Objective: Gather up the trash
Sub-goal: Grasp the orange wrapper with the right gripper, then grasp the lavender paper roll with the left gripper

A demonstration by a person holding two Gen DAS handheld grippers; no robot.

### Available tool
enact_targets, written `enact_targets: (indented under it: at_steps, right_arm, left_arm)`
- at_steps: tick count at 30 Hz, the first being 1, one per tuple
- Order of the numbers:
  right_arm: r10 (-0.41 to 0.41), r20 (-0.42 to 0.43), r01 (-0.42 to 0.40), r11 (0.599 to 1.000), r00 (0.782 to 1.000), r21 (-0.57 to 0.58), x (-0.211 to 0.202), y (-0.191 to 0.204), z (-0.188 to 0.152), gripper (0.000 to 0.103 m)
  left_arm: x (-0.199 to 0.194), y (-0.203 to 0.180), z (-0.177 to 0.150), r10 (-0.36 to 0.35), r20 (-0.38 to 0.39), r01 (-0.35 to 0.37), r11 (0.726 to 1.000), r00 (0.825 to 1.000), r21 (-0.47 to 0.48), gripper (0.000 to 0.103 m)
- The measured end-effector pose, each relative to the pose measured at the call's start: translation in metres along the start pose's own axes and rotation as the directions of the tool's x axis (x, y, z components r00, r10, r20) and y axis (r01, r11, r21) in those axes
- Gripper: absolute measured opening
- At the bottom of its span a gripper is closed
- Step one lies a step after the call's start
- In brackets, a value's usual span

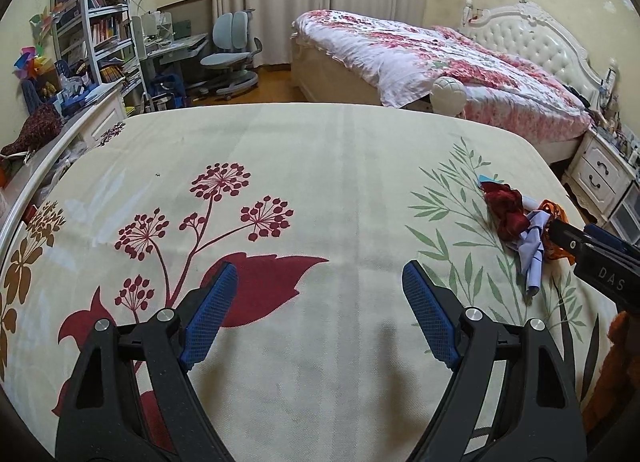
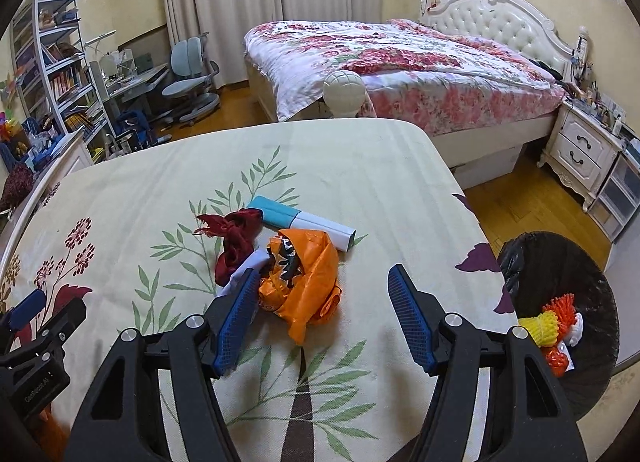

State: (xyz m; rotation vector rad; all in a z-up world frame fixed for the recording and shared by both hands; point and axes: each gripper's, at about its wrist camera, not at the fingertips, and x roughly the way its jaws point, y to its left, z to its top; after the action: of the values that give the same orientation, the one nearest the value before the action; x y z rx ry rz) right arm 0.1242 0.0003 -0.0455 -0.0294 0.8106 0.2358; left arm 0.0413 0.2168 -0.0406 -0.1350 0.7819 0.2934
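Pickup of the next trash item appeared to be the step in hand: the right gripper (image 2: 320,294) hovered with its jaws spread wide and holding nothing, just short of the orange plastic bag (image 2: 306,282), its left finger beside the bag's near-left edge. That bag lay crumpled on the patterned table cover (image 2: 360,166) in a small pile, touching a dark red wrapper (image 2: 234,240) and a pale lilac scrap (image 1: 534,250); a teal-and-white box (image 2: 300,222) lay just behind. The box's long axis ran diagonally, teal end toward the far left, white end toward the near right. The left gripper (image 1: 320,302) was well apart from the pile, jaws likewise spread and empty. The next move likely called for advancing the right gripper to straddle the bag, closing on a raised fold, then carrying it right to the black-lined bin (image 2: 600,302), which already held trash.
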Motion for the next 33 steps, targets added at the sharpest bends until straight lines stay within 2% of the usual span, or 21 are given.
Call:
enact_targets:
  at_steps: [4,7,9,19,24,33]
  right_arm:
    - [0.02,-0.014,-0.02,1.0,1.0,-0.007,0.003,0.007,0.001,0.059]
    - [0.06,-0.027,-0.06,0.998,0.998,0.005,0.005,0.008,-0.001,0.048]
    - [0.064,-0.026,-0.064,0.998,0.998,0.006,0.004,0.01,-0.001,0.045]
    - [0.022,-0.004,-0.022,1.0,1.0,0.01,-0.012,-0.006,-0.006,0.044]
    - [-0.039,-0.002,0.039,0.999,0.999,0.021,-0.018,-0.029,-0.011,0.044]
    - [-0.062,-0.006,0.062,0.995,0.998,0.074,-0.025,-0.067,-0.023,0.044]
  left_arm:
    - [0.001,-0.003,0.0,-0.009,0.001,0.009,1.0,1.0,0.009,0.082]
    - [0.002,-0.003,-0.001,-0.013,-0.001,0.013,1.0,1.0,0.007,0.082]
    - [0.002,-0.002,0.0,-0.014,-0.001,0.014,1.0,1.0,0.003,0.082]
    - [0.001,-0.014,0.0,-0.032,0.001,0.032,0.999,0.999,0.016,0.082]
    - [-0.001,-0.035,0.0,-0.06,0.002,0.06,0.997,0.998,0.044,0.082]
    - [0.0,-0.081,0.001,-0.112,-0.003,0.111,0.987,0.994,0.113,0.082]
